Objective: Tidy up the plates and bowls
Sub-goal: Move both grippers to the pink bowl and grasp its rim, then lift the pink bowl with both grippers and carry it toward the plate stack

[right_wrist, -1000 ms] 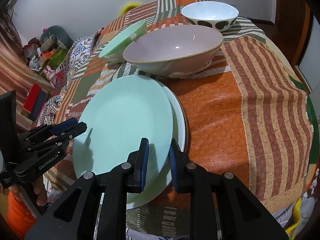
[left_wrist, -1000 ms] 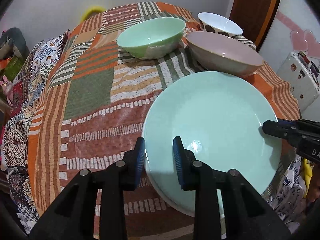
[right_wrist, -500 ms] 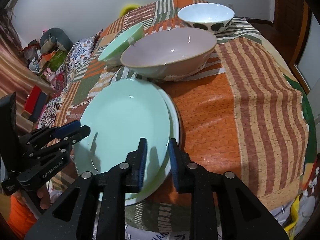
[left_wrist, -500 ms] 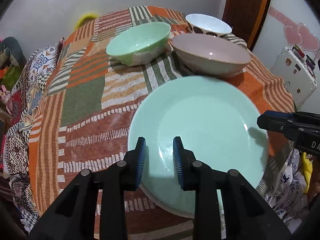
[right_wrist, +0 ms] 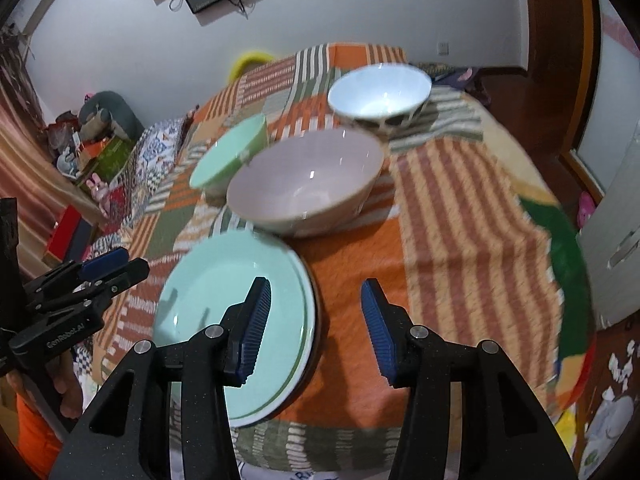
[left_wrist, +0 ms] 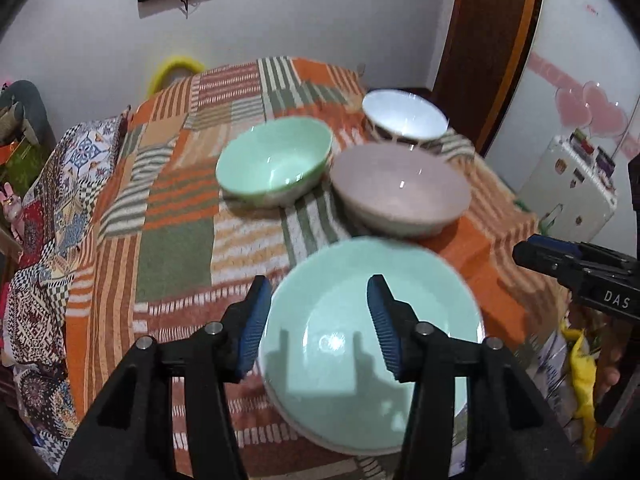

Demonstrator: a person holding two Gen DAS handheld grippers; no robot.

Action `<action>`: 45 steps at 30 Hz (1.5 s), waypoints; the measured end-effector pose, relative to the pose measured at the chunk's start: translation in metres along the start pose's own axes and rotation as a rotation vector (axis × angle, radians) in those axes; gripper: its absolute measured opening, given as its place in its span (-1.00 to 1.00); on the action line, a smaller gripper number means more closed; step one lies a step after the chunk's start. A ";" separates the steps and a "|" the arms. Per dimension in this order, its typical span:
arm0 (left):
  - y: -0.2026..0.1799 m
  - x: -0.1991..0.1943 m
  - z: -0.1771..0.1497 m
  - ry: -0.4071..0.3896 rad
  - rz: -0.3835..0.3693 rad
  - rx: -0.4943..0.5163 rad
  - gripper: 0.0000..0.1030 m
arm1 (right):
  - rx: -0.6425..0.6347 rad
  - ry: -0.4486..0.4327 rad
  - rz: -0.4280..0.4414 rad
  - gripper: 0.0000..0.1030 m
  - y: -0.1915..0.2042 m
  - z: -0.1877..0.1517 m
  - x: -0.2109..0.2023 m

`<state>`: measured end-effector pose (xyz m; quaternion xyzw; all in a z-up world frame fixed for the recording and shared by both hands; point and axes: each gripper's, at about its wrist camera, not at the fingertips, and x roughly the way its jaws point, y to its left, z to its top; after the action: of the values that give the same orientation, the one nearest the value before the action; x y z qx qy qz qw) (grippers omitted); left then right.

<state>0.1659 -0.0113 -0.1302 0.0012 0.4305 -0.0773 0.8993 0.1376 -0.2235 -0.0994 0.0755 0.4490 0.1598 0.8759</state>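
Observation:
A mint green plate (left_wrist: 372, 312) (right_wrist: 224, 300) lies on a white plate with a green rim line (right_wrist: 298, 368) at the table's near edge. Behind stand a pink bowl (left_wrist: 400, 194) (right_wrist: 308, 184), a green bowl (left_wrist: 276, 160) (right_wrist: 230, 152) and a white bowl with dark spots (left_wrist: 404, 114) (right_wrist: 380, 92). My left gripper (left_wrist: 316, 324) is open and empty above the plate's near left side. My right gripper (right_wrist: 314, 326) is open and empty above the plates' right edge.
The round table has a patchwork cloth of orange, green and striped patches (left_wrist: 176, 240) (right_wrist: 472, 216). A white cabinet (left_wrist: 568, 188) stands at the right, a wooden door frame (left_wrist: 492, 40) behind. Clutter lies on the floor at the left (right_wrist: 76, 148).
Both grippers have opened, let go of the mint green plate and drawn back and up. The plate now lies on the white plate.

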 end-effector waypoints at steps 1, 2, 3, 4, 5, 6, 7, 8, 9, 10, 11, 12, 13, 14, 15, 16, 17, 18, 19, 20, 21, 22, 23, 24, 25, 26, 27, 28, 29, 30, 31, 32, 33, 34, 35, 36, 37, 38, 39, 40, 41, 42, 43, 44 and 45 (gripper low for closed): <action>-0.001 -0.001 0.005 -0.006 -0.003 -0.002 0.01 | -0.002 -0.014 -0.004 -0.12 -0.001 0.003 -0.003; -0.003 -0.002 0.010 -0.014 -0.007 -0.004 0.04 | -0.002 -0.031 -0.006 -0.08 -0.002 0.007 -0.006; -0.004 -0.002 0.014 -0.022 -0.010 -0.007 0.07 | 0.002 -0.048 -0.009 -0.06 -0.004 0.012 -0.010; -0.005 -0.002 0.020 -0.031 -0.011 -0.008 0.08 | 0.005 -0.059 -0.010 -0.02 -0.006 0.015 -0.012; -0.006 -0.001 0.024 -0.035 -0.010 -0.008 0.10 | 0.010 -0.074 -0.010 0.03 -0.008 0.020 -0.013; -0.007 0.000 0.028 -0.040 -0.009 -0.008 0.12 | 0.014 -0.083 -0.010 0.05 -0.010 0.023 -0.014; -0.009 0.003 0.033 -0.044 -0.009 -0.009 0.13 | 0.019 -0.095 -0.011 0.07 -0.013 0.027 -0.015; -0.010 0.004 0.036 -0.046 -0.009 -0.009 0.15 | 0.021 -0.100 -0.012 0.07 -0.014 0.029 -0.014; -0.011 0.008 0.040 -0.047 -0.008 -0.009 0.17 | 0.025 -0.104 -0.014 0.07 -0.017 0.033 -0.013; -0.012 0.011 0.042 -0.047 -0.005 -0.008 0.17 | 0.028 -0.105 -0.015 0.07 -0.018 0.034 -0.011; -0.012 0.016 0.045 -0.043 -0.004 -0.007 0.18 | 0.031 -0.104 -0.015 0.07 -0.021 0.038 -0.008; -0.012 0.021 0.048 -0.036 -0.007 -0.008 0.18 | 0.034 -0.103 -0.018 0.07 -0.023 0.041 -0.004; -0.012 0.026 0.050 -0.027 -0.012 -0.010 0.18 | 0.037 -0.101 -0.022 0.07 -0.025 0.043 0.000; -0.012 0.032 0.053 -0.016 -0.020 -0.017 0.18 | 0.037 -0.100 -0.022 0.07 -0.028 0.045 0.000; -0.012 0.038 0.056 -0.005 -0.030 -0.025 0.18 | 0.038 -0.097 -0.023 0.07 -0.029 0.047 0.005; -0.013 0.043 0.058 0.004 -0.038 -0.030 0.18 | 0.039 -0.094 -0.024 0.07 -0.031 0.049 0.007; -0.013 0.050 0.061 0.011 -0.041 -0.032 0.18 | 0.041 -0.088 -0.026 0.07 -0.033 0.052 0.013; -0.014 0.054 0.062 0.014 -0.038 -0.032 0.18 | 0.043 -0.083 -0.026 0.07 -0.034 0.053 0.017; -0.014 0.058 0.064 0.016 -0.035 -0.031 0.18 | 0.044 -0.077 -0.024 0.07 -0.035 0.055 0.020; -0.014 0.064 0.066 0.020 -0.035 -0.031 0.18 | 0.045 -0.071 -0.020 0.07 -0.037 0.057 0.025; -0.014 0.069 0.067 0.023 -0.036 -0.031 0.18 | 0.050 -0.062 -0.020 0.07 -0.038 0.059 0.032; -0.013 0.073 0.069 0.027 -0.039 -0.032 0.18 | 0.052 -0.057 -0.018 0.07 -0.039 0.060 0.036; -0.013 0.078 0.070 0.030 -0.043 -0.034 0.18 | 0.054 -0.051 -0.014 0.07 -0.041 0.061 0.039; -0.013 0.083 0.071 0.034 -0.048 -0.039 0.18 | 0.058 -0.044 -0.009 0.07 -0.042 0.063 0.045; -0.012 0.087 0.071 0.036 -0.050 -0.041 0.18 | 0.060 -0.041 -0.008 0.07 -0.044 0.063 0.047; -0.012 0.091 0.071 0.038 -0.051 -0.043 0.18 | 0.064 -0.034 -0.007 0.07 -0.045 0.065 0.052; -0.011 0.095 0.072 0.040 -0.049 -0.044 0.18 | 0.069 -0.022 -0.002 0.07 -0.046 0.066 0.058; -0.011 0.099 0.072 0.043 -0.048 -0.044 0.17 | 0.074 -0.012 0.004 0.07 -0.046 0.066 0.063; -0.011 0.103 0.072 0.049 -0.049 -0.047 0.17 | 0.076 -0.006 0.008 0.07 -0.048 0.066 0.066; -0.009 0.108 0.072 0.053 -0.053 -0.054 0.16 | 0.079 0.001 0.007 0.05 -0.048 0.066 0.071; -0.009 0.111 0.073 0.057 -0.058 -0.060 0.14 | 0.078 0.009 0.005 -0.01 -0.048 0.066 0.074; -0.007 0.115 0.073 0.064 -0.065 -0.068 0.08 | 0.077 0.015 0.006 -0.09 -0.049 0.066 0.077; -0.006 0.118 0.073 0.069 -0.069 -0.072 -0.01 | 0.079 0.025 0.008 -0.11 -0.050 0.066 0.081; -0.005 0.121 0.073 0.077 -0.073 -0.075 -0.05 | 0.083 0.030 0.012 -0.17 -0.051 0.066 0.083; -0.004 0.125 0.073 0.086 -0.079 -0.079 -0.11 | 0.086 0.041 0.016 -0.24 -0.051 0.065 0.086; -0.003 0.129 0.072 0.093 -0.086 -0.084 -0.18 | 0.089 0.048 0.019 -0.27 -0.052 0.065 0.089; -0.003 0.132 0.072 0.100 -0.092 -0.088 -0.23 | 0.094 0.055 0.024 -0.33 -0.053 0.064 0.092; -0.002 0.135 0.072 0.107 -0.101 -0.091 -0.30 | 0.096 0.061 0.029 -0.38 -0.053 0.064 0.094; -0.002 0.137 0.071 0.108 -0.108 -0.095 -0.31 | 0.098 0.065 0.034 -0.40 -0.053 0.064 0.095; -0.002 0.138 0.070 0.108 -0.113 -0.100 -0.32 | 0.101 0.070 0.038 -0.42 -0.054 0.063 0.097; -0.002 0.140 0.069 0.109 -0.119 -0.104 -0.35 | 0.101 0.072 0.039 -0.42 -0.054 0.062 0.098; -0.003 0.142 0.068 0.113 -0.126 -0.105 -0.43 | 0.101 0.075 0.041 -0.43 -0.054 0.061 0.098; -0.004 0.143 0.068 0.117 -0.132 -0.106 -0.47 | 0.100 0.077 0.043 -0.49 -0.054 0.061 0.099; -0.005 0.144 0.067 0.122 -0.145 -0.108 -0.53 | 0.095 0.078 0.051 -0.55 -0.053 0.061 0.097; -0.006 0.145 0.067 0.121 -0.144 -0.108 -0.54 | 0.088 0.077 0.055 -0.58 -0.052 0.061 0.097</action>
<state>0.3061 -0.0419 -0.1999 -0.0735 0.4863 -0.1181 0.8626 0.2506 -0.2384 -0.1523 0.1201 0.4869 0.1667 0.8490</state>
